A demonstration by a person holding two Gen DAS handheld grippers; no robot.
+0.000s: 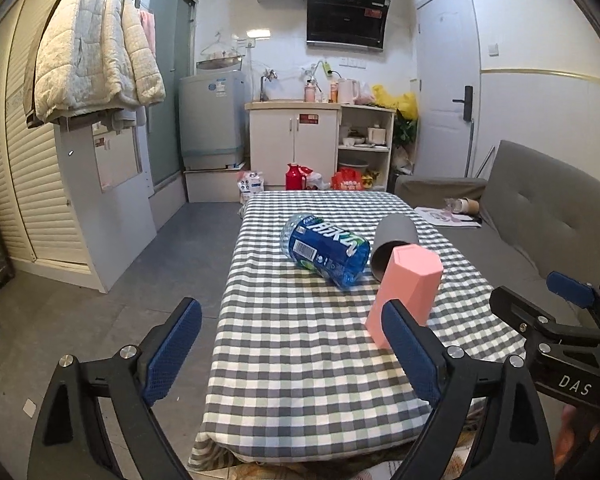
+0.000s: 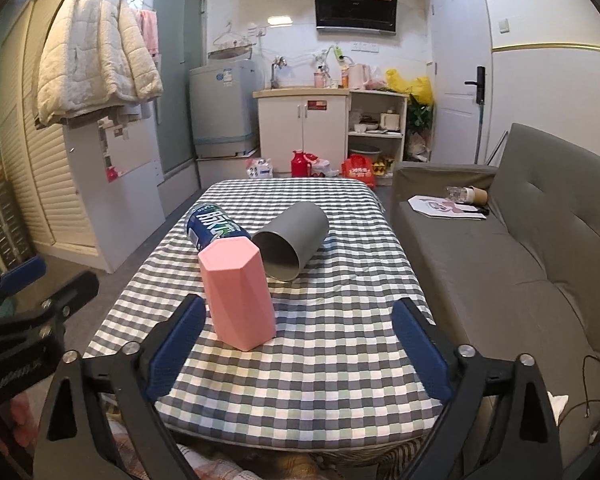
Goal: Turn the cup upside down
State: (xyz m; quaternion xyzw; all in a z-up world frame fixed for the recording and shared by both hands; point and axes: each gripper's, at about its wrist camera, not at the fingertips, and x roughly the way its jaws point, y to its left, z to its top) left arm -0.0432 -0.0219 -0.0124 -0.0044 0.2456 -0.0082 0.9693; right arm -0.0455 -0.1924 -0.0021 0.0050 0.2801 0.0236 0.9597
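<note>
A pink faceted cup (image 1: 410,292) (image 2: 238,292) stands on the checked tablecloth with its closed end up. A grey cup (image 1: 394,246) (image 2: 294,238) lies on its side behind it, with its open mouth toward me. My left gripper (image 1: 292,354) is open and empty at the table's near left edge, with the pink cup just beyond its right finger. My right gripper (image 2: 296,350) is open and empty at the near edge, with the pink cup just past its left finger. The right gripper also shows in the left wrist view (image 1: 540,300).
A blue-labelled plastic bottle (image 1: 326,252) (image 2: 214,226) lies on its side left of the cups. The checked table (image 1: 300,380) (image 2: 340,360) has a grey sofa (image 2: 500,248) to its right. Kitchen cabinets, a washer and bags stand beyond the table.
</note>
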